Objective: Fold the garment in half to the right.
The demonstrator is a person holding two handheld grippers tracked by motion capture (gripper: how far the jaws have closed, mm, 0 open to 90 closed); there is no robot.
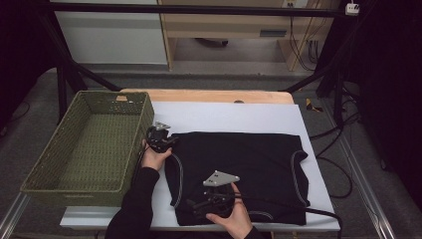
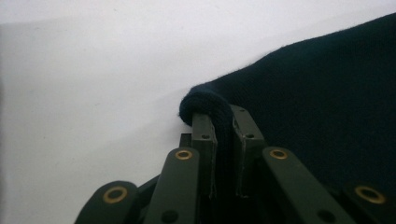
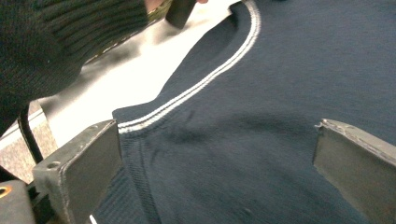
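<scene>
Green wicker basket [image 1: 84,144] far left, empty. Left gripper [image 2: 223,122] clamped tight on rolled corner of dark sleeveless top [image 1: 239,174], spread flat on white mat [image 1: 234,117]. Right gripper [image 3: 217,158] jaws wide, gripping nothing, over striped armhole; pinch that edge before lifting evenly.

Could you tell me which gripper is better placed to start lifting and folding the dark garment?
Left, probably. The left gripper is already shut on a corner of the dark garment. The right gripper's jaws stand wide open above the fabric near its white-striped seam, gripping nothing.
</scene>
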